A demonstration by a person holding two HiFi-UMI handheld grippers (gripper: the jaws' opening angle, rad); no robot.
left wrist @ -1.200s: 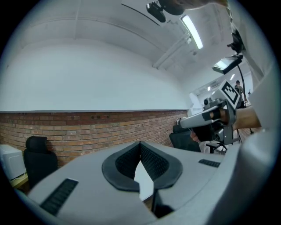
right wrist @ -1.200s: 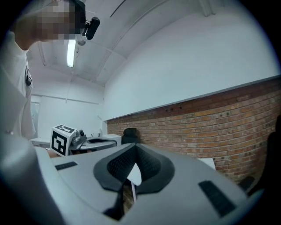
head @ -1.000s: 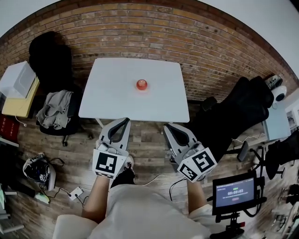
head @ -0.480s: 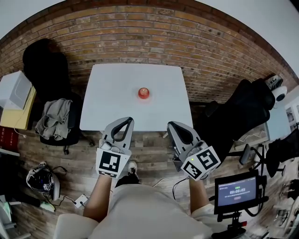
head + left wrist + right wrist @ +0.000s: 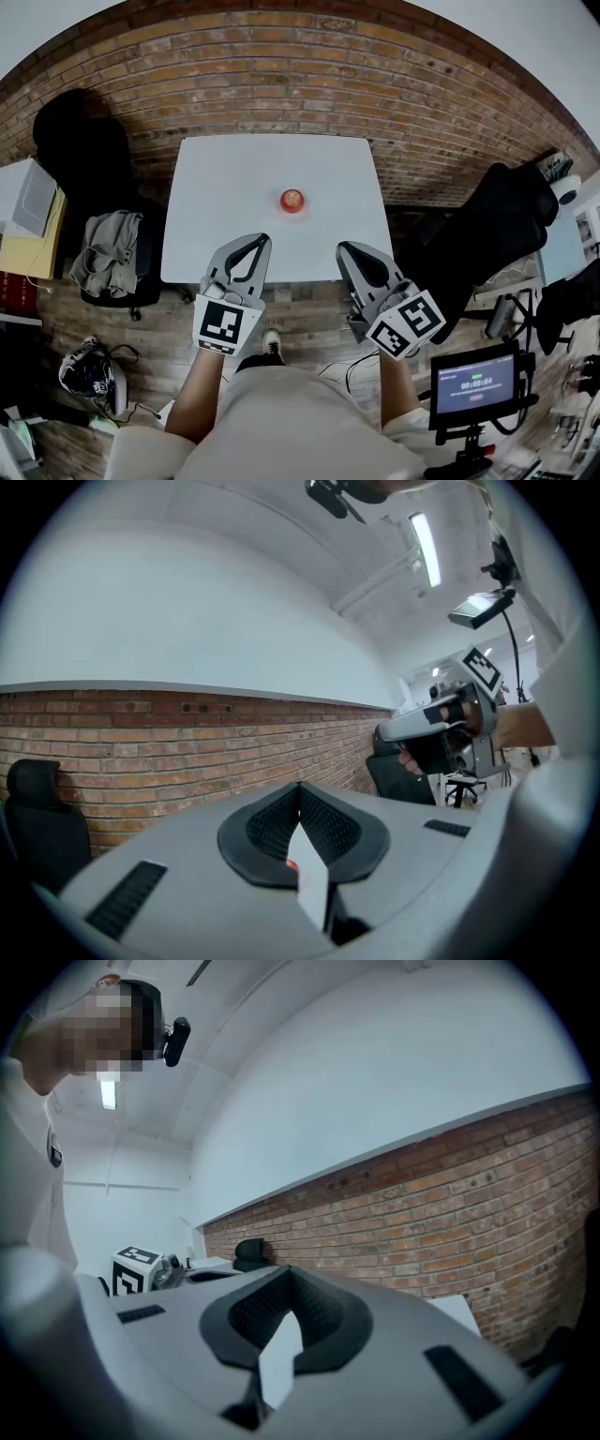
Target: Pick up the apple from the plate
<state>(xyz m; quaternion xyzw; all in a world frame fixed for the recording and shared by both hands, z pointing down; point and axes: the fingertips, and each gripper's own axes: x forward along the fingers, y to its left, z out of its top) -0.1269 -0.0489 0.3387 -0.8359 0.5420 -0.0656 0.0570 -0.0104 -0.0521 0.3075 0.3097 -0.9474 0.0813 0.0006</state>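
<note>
A small red apple (image 5: 292, 200) sits near the middle of the white table (image 5: 216, 187); I cannot make out a plate under it against the white top. My left gripper (image 5: 260, 240) and right gripper (image 5: 345, 247) are held side by side, level, with their tips over the table's near edge and short of the apple. Both are shut with nothing held. In the left gripper view the left gripper (image 5: 300, 787) has its jaws pressed together, and a sliver of the apple (image 5: 292, 863) shows below them. The right gripper (image 5: 286, 1272) looks the same in its own view.
A brick wall (image 5: 281, 75) stands behind the table. A black chair with grey clothes (image 5: 108, 248) is at the left, and a black office chair (image 5: 497, 216) at the right. A small monitor on a stand (image 5: 472, 384) is at the lower right. A helmet-like thing (image 5: 89, 375) lies on the wooden floor.
The person has stepped toward the table. Both grippers have gone from over the floor to over the table's near edge, and the apple is closer. Both jaws stay shut.
</note>
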